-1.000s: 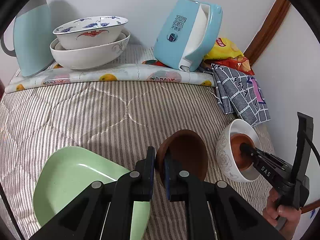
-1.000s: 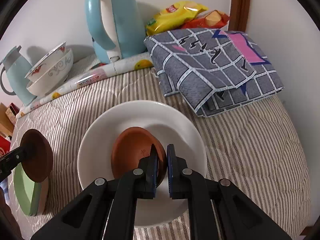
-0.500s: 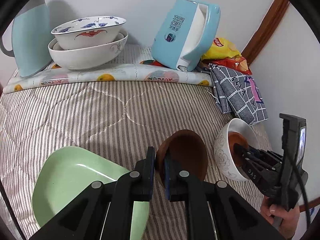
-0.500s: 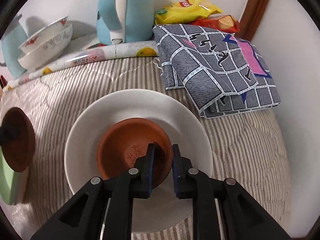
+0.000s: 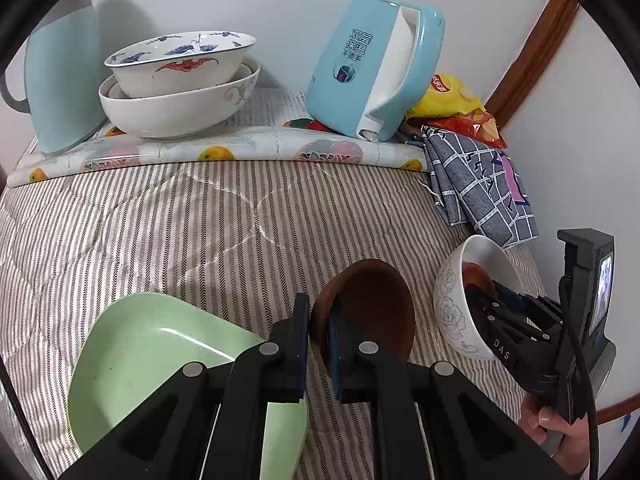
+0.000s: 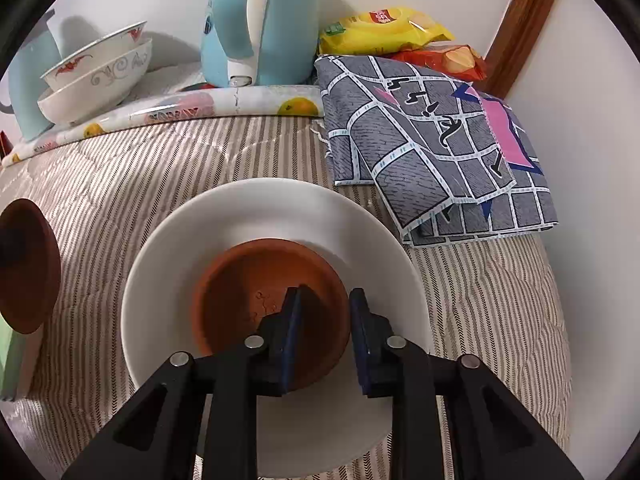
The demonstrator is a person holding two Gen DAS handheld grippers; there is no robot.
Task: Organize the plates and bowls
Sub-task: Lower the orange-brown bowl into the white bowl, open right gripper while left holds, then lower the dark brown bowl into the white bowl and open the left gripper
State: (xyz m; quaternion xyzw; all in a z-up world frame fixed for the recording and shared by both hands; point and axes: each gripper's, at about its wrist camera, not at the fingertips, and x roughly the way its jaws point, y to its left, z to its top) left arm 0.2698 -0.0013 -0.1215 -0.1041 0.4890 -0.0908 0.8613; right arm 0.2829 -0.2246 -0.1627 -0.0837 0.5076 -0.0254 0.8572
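here we hold the left gripper [image 5: 318, 344] with its jaws pinching the rim of a dark brown saucer [image 5: 372, 304], which stands tilted on edge above the striped quilt [image 5: 200, 220], just beside the pale green plate [image 5: 152, 356] lying at the lower left. our right gripper [image 6: 324, 334] reaches into the white bowl [image 6: 256, 216], and its jaws stand spread, one finger inside the terracotta saucer [image 6: 248, 292] and the other just outside its near rim, with a visible gap on either side of that rim so nothing is clamped. that terracotta saucer rests in the bottom of the white bowl, which sits on the quilt near the folded grey patterned cloth [image 6: 436, 140]. from the left wrist view the white bowl [image 5: 452, 304] shows a faint floral outline on its outer wall, and the right gripper [image 5: 486, 306] enters it from the right, held by a hand [image 5: 560, 432] at the frame's edge. at the back, along a fruit-printed oilcloth strip [image 5: 224, 152], two stacked bowls [image 5: 180, 84] sit nested, the upper one painted with red and blue motifs, between a pale blue jug [image 5: 64, 88] on the left and a light blue kettle [image 5: 372, 68] on the right. behind the cloth lie yellow and red snack bags [image 6: 388, 32], against the wall by a wooden door frame [image 6: 524, 20].
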